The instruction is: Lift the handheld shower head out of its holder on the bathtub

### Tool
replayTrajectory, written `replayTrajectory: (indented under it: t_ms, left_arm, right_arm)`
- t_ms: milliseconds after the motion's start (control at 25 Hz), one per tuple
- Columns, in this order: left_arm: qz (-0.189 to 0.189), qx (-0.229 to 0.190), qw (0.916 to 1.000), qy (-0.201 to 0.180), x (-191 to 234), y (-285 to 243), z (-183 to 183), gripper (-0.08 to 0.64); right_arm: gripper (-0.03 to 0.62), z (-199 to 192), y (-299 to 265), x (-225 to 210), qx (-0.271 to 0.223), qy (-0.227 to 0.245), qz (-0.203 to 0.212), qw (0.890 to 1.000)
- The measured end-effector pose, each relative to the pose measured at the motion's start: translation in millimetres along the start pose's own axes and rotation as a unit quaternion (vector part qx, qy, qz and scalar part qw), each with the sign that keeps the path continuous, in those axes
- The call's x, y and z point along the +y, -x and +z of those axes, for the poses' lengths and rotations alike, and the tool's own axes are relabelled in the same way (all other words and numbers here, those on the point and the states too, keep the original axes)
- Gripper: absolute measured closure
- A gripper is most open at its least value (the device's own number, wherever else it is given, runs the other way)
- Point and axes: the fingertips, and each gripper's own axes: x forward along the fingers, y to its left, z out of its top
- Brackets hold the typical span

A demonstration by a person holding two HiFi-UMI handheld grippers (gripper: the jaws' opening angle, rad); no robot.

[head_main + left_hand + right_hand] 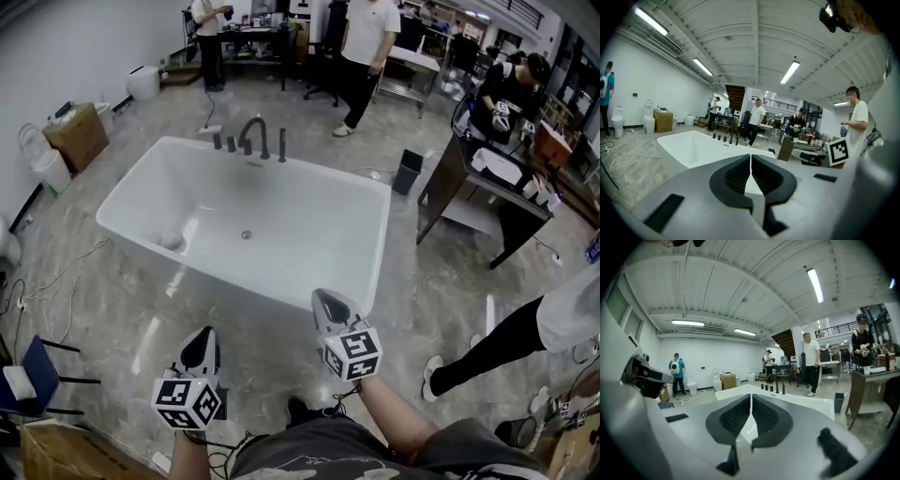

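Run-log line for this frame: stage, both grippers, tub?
stage: pre-reach | left gripper: shut, empty | right gripper: shut, empty | bathtub: ahead, untouched | tap fittings: far rim

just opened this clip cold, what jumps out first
A big white bathtub fills the middle of the floor, with black tap fittings on its far rim. In the foreground the left tongs and right tongs point towards it, both shut and empty.

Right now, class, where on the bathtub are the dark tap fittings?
In the head view, the dark tap fittings stand in a row on the far rim of the bathtub, slightly left of its middle.
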Motion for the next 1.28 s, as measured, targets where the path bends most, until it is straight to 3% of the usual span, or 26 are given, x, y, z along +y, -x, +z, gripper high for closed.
replayTrajectory:
  t_ms: [320, 560, 1000, 1160, 1280]
  left_arm:
    - [0.009, -0.007, 0.9999, -0.011, 20, -51, 29, 0.538]
    - [-0.003, -0.005, 1.0000, 0.007, 37, -90, 36, 0.538]
    - [-0.086, -0.002, 0.9963, 0.002, 101, -177, 77, 0.538]
    - [-0.119, 0.015, 0.9927, -0.001, 134, -205, 90, 0.538]
    - [-0.138, 0.020, 0.9902, -0.006, 159, -223, 101, 0.538]
  right_arm:
    - [0.565, 5, -49, -32, 0.007, -0.019, 0.003, 1.000]
    - [0.565, -3, -78, -36, 0.029, -0.022, 0.002, 0.999]
    - [0.565, 17, -166, -36, 0.020, -0.031, -0.061, 0.997]
    - [0.565, 24, -200, -35, 0.024, -0.043, -0.115, 0.992]
    - [0.565, 28, -224, -28, 0.029, -0.049, -0.131, 0.990]
